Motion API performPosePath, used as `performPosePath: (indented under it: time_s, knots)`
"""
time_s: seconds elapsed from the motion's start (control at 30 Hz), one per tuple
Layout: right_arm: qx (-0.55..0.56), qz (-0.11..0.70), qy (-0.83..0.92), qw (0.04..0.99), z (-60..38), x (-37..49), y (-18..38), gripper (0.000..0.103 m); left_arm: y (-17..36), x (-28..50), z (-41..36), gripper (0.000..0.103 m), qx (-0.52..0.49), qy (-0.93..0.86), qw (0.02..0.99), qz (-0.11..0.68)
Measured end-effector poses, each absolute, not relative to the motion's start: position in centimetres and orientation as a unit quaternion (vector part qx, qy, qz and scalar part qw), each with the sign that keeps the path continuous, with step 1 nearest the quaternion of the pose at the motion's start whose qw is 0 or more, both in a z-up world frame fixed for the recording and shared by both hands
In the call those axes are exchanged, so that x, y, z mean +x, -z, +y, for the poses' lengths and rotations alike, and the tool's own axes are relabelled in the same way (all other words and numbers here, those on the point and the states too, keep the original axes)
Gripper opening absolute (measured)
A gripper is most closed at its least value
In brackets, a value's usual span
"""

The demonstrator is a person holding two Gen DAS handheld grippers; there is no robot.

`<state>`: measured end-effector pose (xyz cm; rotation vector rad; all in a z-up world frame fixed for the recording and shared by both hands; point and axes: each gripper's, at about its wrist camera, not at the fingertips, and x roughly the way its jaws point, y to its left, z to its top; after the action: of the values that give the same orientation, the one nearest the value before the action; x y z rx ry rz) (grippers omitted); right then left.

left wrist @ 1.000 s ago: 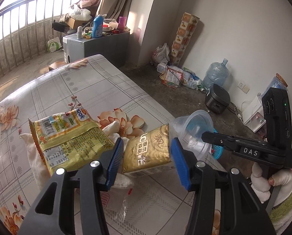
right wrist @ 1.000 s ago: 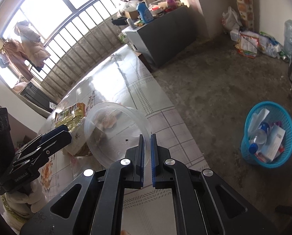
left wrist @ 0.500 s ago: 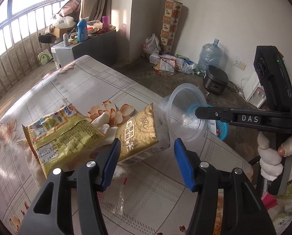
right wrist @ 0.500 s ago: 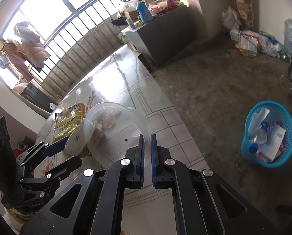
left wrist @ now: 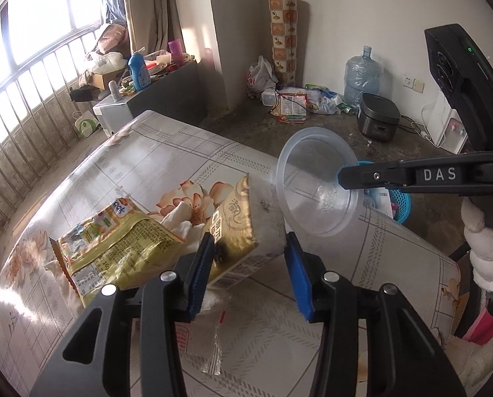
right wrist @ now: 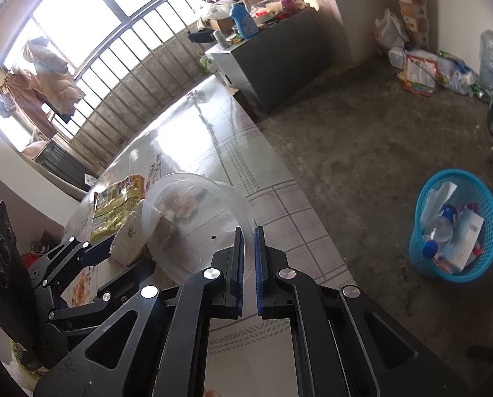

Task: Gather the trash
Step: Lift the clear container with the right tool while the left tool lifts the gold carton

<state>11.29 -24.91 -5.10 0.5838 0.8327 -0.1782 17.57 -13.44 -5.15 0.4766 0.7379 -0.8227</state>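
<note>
A gold tissue pack (left wrist: 243, 231) lies on the flowered table (left wrist: 180, 152) between the blue pads of my left gripper (left wrist: 249, 264). Its jaws are closing and both pads touch the pack's sides. A yellow snack bag (left wrist: 114, 251) lies just left of it on crumpled white tissue (left wrist: 180, 218). My right gripper (right wrist: 248, 235) is shut on the rim of a clear plastic bowl (right wrist: 196, 225), held tilted just above the table with its mouth toward the pack (right wrist: 128, 238). In the left wrist view the bowl (left wrist: 316, 195) hangs right behind the pack.
A small clear wrapper (left wrist: 215, 350) lies on the table near my left fingers. A blue basket (right wrist: 455, 228) with bottles and cartons stands on the concrete floor past the table's edge. A rice cooker (left wrist: 378, 119), water jug and bags sit by the far wall.
My left gripper rolled, moved in around the tissue pack and narrowed onto it. The right gripper and its bowl stayed put.
</note>
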Motion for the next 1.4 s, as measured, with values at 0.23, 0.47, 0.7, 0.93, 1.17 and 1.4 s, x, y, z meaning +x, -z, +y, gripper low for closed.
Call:
performPosePath:
  time_s: [0.23, 0.47, 0.7, 0.93, 1.17, 1.4]
  knots:
    - [0.289, 0.394, 0.091, 0.868, -25.1, 10.9, 5.4, 0.004, 4.7, 18.3, -12.7, 0.033, 0.198, 0.384, 0.828, 0.358]
    - [0.300, 0.385, 0.100, 0.867, -25.5, 9.8, 5.0, 0.004, 4.1, 18.4, -12.5, 0.030, 0.186, 0.378, 0.832, 0.361]
    - [0.313, 0.374, 0.103, 0.867, -26.1, 8.7, 4.5, 0.004, 2.9, 18.1, -12.4, 0.029, 0.179, 0.377, 0.836, 0.357]
    - [0.319, 0.363, 0.099, 0.870, -26.8, 7.8, 4.1, 0.004, 1.5, 16.9, -12.8, 0.029, 0.176, 0.377, 0.840, 0.347]
    - [0.330, 0.351, 0.097, 0.871, -27.4, 6.8, 3.6, 0.004, 0.2, 16.0, -13.1, 0.028, 0.173, 0.381, 0.843, 0.337]
    - [0.332, 0.339, 0.096, 0.875, -27.6, 6.2, 3.0, 0.004, -0.8, 15.2, -13.3, 0.028, 0.173, 0.385, 0.845, 0.328]
